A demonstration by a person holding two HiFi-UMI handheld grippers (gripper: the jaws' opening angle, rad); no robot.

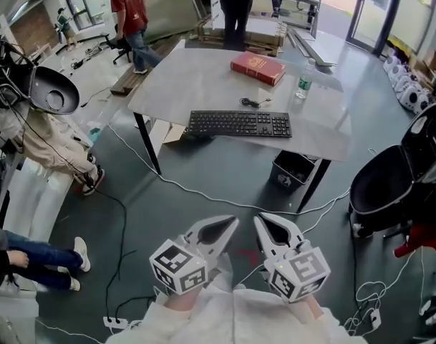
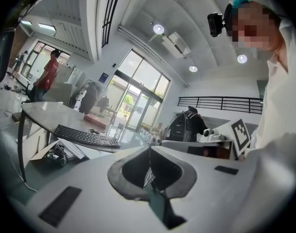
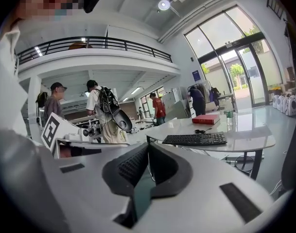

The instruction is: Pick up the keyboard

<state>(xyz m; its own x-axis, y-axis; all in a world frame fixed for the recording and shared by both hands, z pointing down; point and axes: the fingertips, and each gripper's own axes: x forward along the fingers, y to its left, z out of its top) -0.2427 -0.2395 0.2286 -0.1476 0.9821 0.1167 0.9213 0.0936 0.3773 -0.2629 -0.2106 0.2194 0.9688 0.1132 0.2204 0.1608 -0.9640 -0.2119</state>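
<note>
Well ahead of left gripper (image 1: 230,226) and right gripper (image 1: 262,224), black keyboard (image 1: 239,124) is lying along the near edge of the table (image 1: 196,77). Both are hovering side by side, jaws closed, empty. Approach step seemingly running; next move is calling for closing in, opening jaws

The person wears a loose white long-sleeved garment (image 1: 225,315), and a small black camera (image 2: 215,23) sits at the head. The left gripper (image 1: 234,221) and the right gripper (image 1: 258,219) look alike: smooth pale grey plastic shells tapering to a point, each lined inside with dark grey, finely ridged pads in a leaf-shaped hollow, with flat black rectangular insets on the outer faces. Each carries a white cube printed with black square markers at its back, the left cube (image 1: 178,266) and the right cube (image 1: 298,271).
</note>
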